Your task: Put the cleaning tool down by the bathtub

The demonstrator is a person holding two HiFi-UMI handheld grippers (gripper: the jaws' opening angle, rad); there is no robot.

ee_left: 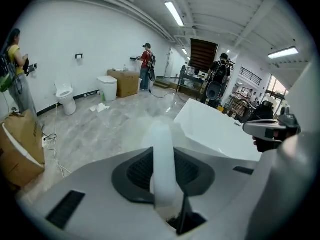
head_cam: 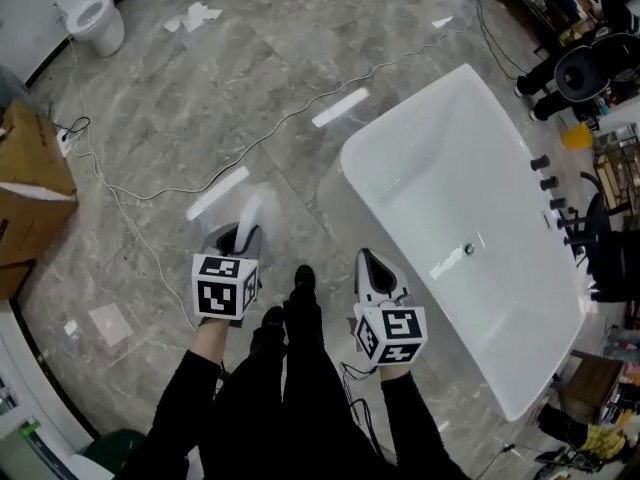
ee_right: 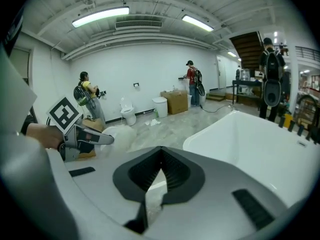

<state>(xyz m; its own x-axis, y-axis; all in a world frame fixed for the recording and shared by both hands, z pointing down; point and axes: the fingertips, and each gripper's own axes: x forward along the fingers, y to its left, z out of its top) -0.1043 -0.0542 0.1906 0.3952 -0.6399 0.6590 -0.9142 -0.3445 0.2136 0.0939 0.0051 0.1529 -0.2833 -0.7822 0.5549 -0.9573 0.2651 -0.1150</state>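
Left gripper [ee_left: 163,170]: clamped on the white handle of the cleaning tool [head_cam: 252,212], which is held over the floor [head_cam: 200,98] left of the bathtub [head_cam: 470,168]; the tool's far end is blurred, possibly a brush head. Right gripper [ee_right: 160,165]: jaws closed together, empty, just beside the white bathtub's rim. Farther off: cable [head_cam: 150,196], cardboard box [head_cam: 30,183], toilet [head_cam: 95,13].

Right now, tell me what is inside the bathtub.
Inside the bathtub only a round drain shows on the bare white floor; nothing else lies there. Nothing covers its basin in the head view.
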